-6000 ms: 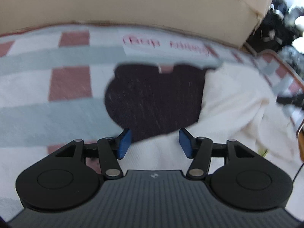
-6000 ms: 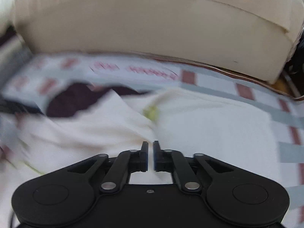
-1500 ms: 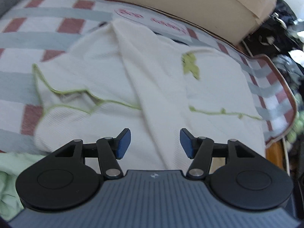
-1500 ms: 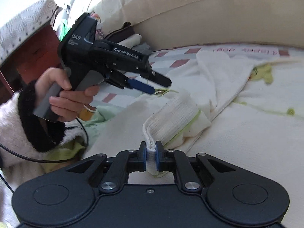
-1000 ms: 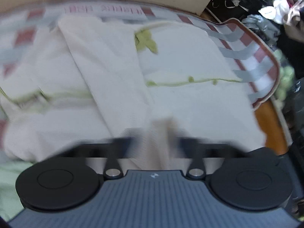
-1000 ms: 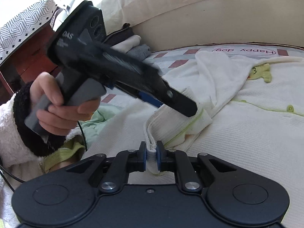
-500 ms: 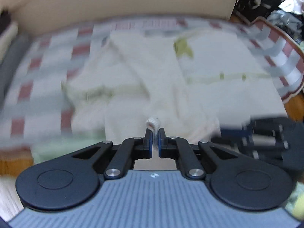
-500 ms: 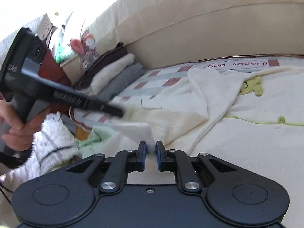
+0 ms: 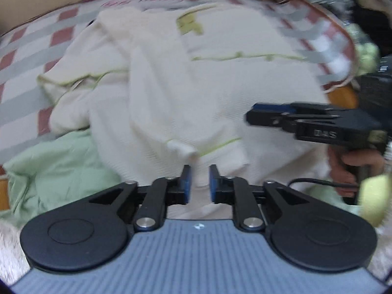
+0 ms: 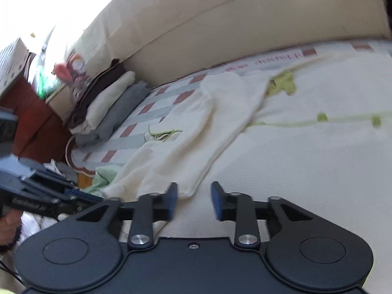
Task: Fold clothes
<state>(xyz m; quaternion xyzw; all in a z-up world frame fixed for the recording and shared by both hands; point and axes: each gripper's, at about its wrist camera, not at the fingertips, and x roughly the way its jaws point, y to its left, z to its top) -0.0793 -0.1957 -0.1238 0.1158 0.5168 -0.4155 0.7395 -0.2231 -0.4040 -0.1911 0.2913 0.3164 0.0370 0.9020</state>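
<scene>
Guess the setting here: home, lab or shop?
Probably a home living room or bedroom: a checked blanket spread before a beige cushioned backrest, a stack of folded clothes beside it, and a cream garment being folded.

Both wrist views low over garment (image 9: pixel 171 78)

Right tool (image 10: pixel 192 199) with blue pads spread apart over a cream garment (image 10: pixel 281 152) on a checked blanket (image 10: pixel 156 107); folded clothes stack (image 10: pixel 107 105) far left.
</scene>
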